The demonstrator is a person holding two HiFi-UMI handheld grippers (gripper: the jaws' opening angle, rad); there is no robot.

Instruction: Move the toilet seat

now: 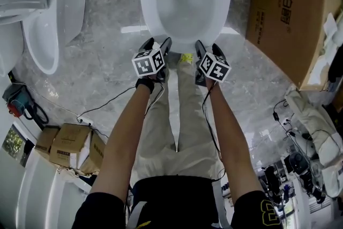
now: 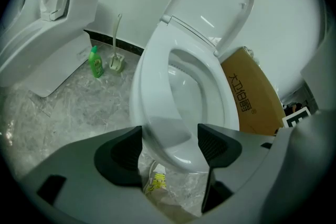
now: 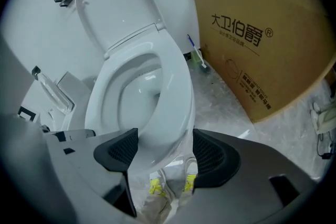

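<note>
A white seat [image 1: 151, 8] lies flat on the toilet bowl, its lid [image 2: 210, 2] raised against the wall. The left gripper [image 1: 157, 44] and the right gripper [image 1: 208, 48] hang side by side at the seat's front edge. Both have their jaws spread wide, with the front rim showing between them, unclamped. A box [image 1: 292, 13] stands on the floor to the right of the bowl.

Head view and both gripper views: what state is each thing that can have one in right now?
Toilet lid: raised, leaning back.
Toilet seat: lowered flat, not lifted.
Left gripper: open, jaws apart at the seat's front edge, not clamped.
Right gripper: open, jaws apart at the seat's front edge, not clamped.
Green bottle: standing upright.
</note>
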